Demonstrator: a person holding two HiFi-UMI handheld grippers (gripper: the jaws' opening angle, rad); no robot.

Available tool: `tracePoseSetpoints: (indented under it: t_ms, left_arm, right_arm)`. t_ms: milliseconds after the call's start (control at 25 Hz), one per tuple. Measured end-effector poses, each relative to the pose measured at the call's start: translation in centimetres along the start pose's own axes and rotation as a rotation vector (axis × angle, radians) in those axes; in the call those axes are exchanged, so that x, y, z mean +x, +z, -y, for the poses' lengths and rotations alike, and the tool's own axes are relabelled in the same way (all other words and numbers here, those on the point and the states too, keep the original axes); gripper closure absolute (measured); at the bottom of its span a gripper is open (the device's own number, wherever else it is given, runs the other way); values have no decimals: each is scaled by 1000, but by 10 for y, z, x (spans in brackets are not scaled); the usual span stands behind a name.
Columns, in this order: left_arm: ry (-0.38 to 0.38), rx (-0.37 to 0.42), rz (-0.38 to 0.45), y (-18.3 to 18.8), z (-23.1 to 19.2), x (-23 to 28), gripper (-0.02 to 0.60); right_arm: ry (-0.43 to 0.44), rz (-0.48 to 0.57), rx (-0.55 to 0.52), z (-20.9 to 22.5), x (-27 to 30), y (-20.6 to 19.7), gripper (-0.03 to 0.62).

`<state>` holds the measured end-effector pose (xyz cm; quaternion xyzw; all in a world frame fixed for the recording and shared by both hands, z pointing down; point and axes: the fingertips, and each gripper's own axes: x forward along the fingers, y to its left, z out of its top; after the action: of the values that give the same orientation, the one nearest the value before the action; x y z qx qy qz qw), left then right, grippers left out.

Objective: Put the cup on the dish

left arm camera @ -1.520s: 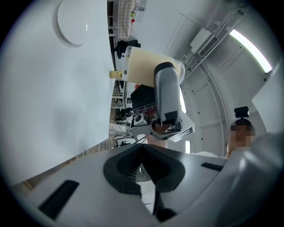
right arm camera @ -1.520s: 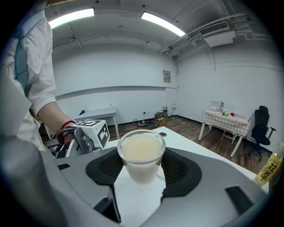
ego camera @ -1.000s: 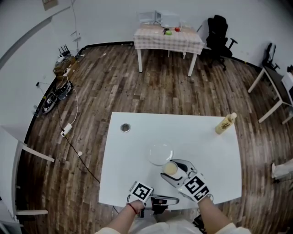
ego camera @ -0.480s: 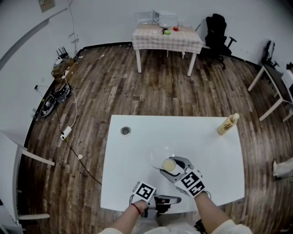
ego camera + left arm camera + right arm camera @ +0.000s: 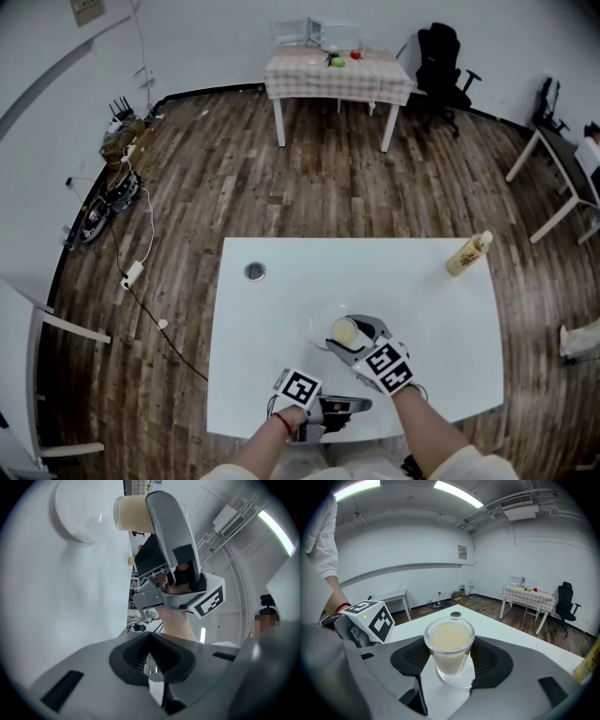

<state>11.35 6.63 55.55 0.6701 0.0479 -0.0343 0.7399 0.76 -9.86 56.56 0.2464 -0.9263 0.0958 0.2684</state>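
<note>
A clear cup [image 5: 344, 331] of milky liquid hangs in my right gripper [image 5: 348, 337], whose pads press its sides. It hovers over the near right part of the clear glass dish [image 5: 322, 324] on the white table [image 5: 281, 309]. From the left gripper view the cup [image 5: 133, 512] is a little above the dish [image 5: 77, 513], apart from it. The right gripper view has the cup [image 5: 449, 648] upright between the pads of the right gripper [image 5: 450, 662]. My left gripper [image 5: 359, 405] lies at the table's front edge, shut and empty [image 5: 149, 657].
A yellow bottle [image 5: 468, 253] stands at the table's far right corner. A round cable hole [image 5: 254, 271] sits at the far left. Across the wooden floor stand a cloth-covered table [image 5: 337, 77] and an office chair [image 5: 441, 56]. Cables [image 5: 108, 202] lie by the left wall.
My right gripper has carried the cup away from me and slightly left, from beside the dish to over it. The left gripper has stayed by the front edge.
</note>
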Motion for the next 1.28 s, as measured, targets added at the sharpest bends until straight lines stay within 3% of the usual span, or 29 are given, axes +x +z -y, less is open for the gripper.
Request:
tracePoseSetpoints:
  t_ms: [360, 720, 1280]
  left_arm:
    - [-10, 48, -85, -3, -4, 4, 581]
    - [-40, 21, -163, -6, -3, 0, 581]
    - [-52, -10, -203, -5, -7, -16, 581]
  right_arm:
    - [-1, -15, 17, 5, 14, -7, 316]
    - [-27, -43, 34, 16, 27, -13, 316]
    - [-75, -61, 83, 32, 52, -25, 316]
